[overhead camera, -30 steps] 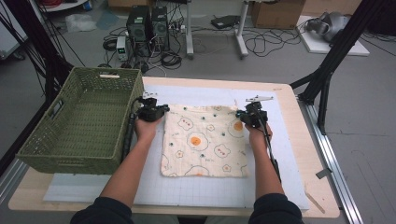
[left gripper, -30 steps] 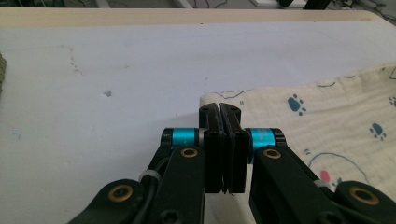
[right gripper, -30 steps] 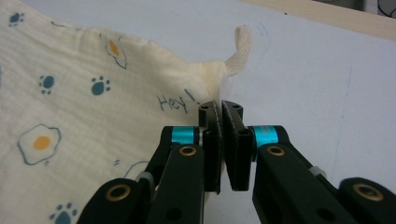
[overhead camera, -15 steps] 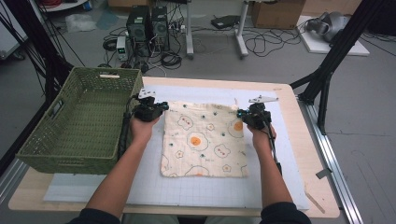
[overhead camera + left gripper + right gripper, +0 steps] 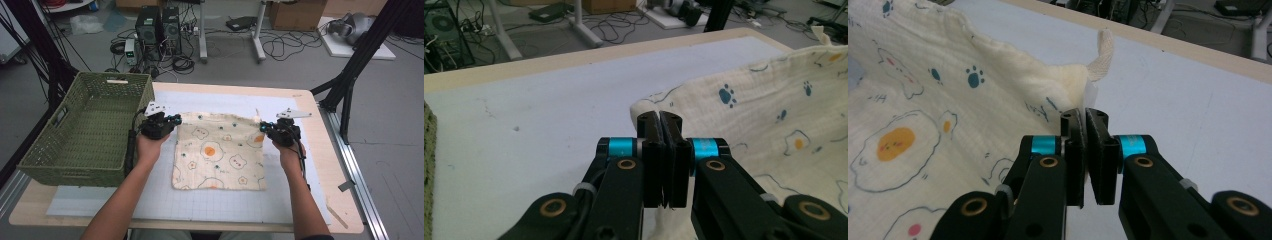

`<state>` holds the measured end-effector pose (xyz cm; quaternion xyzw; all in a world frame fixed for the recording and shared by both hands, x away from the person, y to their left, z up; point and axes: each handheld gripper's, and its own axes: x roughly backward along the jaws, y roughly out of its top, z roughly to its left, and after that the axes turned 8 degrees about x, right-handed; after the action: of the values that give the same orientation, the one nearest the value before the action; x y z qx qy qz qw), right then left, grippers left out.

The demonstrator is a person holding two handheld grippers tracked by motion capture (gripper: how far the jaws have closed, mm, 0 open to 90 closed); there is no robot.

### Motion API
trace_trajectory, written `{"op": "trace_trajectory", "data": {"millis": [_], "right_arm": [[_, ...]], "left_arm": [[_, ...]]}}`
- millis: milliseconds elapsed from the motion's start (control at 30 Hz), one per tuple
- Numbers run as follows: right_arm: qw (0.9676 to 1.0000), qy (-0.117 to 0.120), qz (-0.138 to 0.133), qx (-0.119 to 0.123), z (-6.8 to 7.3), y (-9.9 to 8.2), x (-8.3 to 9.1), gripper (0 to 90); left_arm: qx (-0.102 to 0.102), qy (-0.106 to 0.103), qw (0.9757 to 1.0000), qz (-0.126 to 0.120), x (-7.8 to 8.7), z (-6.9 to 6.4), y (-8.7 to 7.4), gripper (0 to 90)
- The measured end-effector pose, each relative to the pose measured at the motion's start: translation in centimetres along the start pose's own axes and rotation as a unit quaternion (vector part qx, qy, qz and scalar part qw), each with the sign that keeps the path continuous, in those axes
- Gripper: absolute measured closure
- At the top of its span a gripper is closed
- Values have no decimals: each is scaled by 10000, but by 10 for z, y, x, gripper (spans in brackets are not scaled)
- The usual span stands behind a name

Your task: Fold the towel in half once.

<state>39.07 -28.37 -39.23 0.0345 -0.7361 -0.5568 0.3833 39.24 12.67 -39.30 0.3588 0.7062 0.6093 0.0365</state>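
Observation:
A cream cloth [image 5: 220,152] printed with fried eggs, bears and paw prints lies on the white mat. Its far edge is lifted off the mat between the two grippers, while the near edge still rests flat. My left gripper [image 5: 172,120] is shut on the cloth's far left corner [image 5: 644,106], the fabric pinched between its black jaws [image 5: 659,120]. My right gripper [image 5: 262,127] is shut on the far right corner [image 5: 1075,82], where a small hanging loop [image 5: 1102,55] sticks up past the jaws [image 5: 1084,117].
A green woven basket [image 5: 87,125] stands on the left of the table, right beside my left hand. The white mat [image 5: 210,200] covers most of the wooden table [image 5: 330,165]. Cables, computer boxes and black frame legs lie on the floor beyond.
Both hands have moved away from the person and upward, each still pinching its corner. The cloth's far edge has risen and stretched toward the back of the table.

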Motion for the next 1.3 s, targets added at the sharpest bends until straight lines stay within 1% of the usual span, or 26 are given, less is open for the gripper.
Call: {"op": "trace_trajectory", "data": {"millis": [100, 133, 167, 200, 267, 300, 333, 400, 433, 533, 600, 700, 767, 833, 900, 933, 1033, 1067, 1233, 1300], "right_arm": [[10000, 33, -84, 44, 4, -4, 7, 865], [9999, 63, -71, 40, 6, -5, 9, 864], [9999, 71, -75, 84, 6, -5, 11, 863], [9999, 56, -122, 78, 9, -7, 14, 863], [9998, 84, -126, 135, 12, -9, 17, 864], [9998, 94, -95, 151, 13, -11, 19, 863], [9998, 94, -92, 172, 14, -13, 21, 864], [9997, 108, -100, 175, 17, -17, 24, 863], [9998, 121, -119, 132, 18, -20, 26, 863], [9997, 163, -126, 106, 23, -29, 32, 862], [9996, 206, -134, 113, 26, -35, 36, 861], [9993, 283, -183, 135, 32, -43, 41, 861], [9992, 324, -183, 164, 35, -50, 43, 861], [9991, 350, -168, 143, 36, -54, 43, 858], [9990, 391, -152, 161, 36, -57, 44, 855], [9988, 421, -175, 159, 37, -58, 44, 854], [9986, 481, -137, 197, 40, -61, 44, 852], [9984, 491, -114, 243, 40, -62, 44, 852], [9983, 533, -48, 232, 42, -67, 46, 852], [9981, 561, -17, 266, 43, -70, 46, 852]], "left_arm": [[-93, -69, 9999, -25, 8, -4, -4, 878], [-103, -88, 9999, -41, 11, -5, -6, 878], [-132, -111, 9998, -45, 14, -7, -7, 878], [-152, -138, 9998, -51, 16, -9, -8, 878], [-219, -194, 9996, -55, 21, -13, -12, 878], [-249, -221, 9994, -9, 23, -15, -13, 878], [-287, -248, 9993, -47, 26, -18, -15, 878], [-304, -296, 9991, -52, 30, -20, -18, 878], [-320, -312, 9990, -60, 33, -22, -20, 878], [-369, -363, 9986, -61, 40, -25, -26, 877], [-454, -346, 9984, -52, 45, -27, -32, 877], [-490, -401, 9980, -42, 49, -28, -43, 877], [-467, -455, 9979, -29, 51, -29, -50, 877], [-498, -497, 9975, 11, 52, -28, -57, 877], [-534, -482, 9974, 45, 53, -27, -63, 876], [-505, -483, 9975, 61, 53, -27, -65, 876], [-492, -501, 9975, 99, 56, -25, -68, 876], [-491, -525, 9973, 114, 57, -24, -69, 876], [-502, -621, 9966, 206, 62, -27, -77, 876], [-501, -660, 9963, 223, 65, -29, -79, 875]]}}
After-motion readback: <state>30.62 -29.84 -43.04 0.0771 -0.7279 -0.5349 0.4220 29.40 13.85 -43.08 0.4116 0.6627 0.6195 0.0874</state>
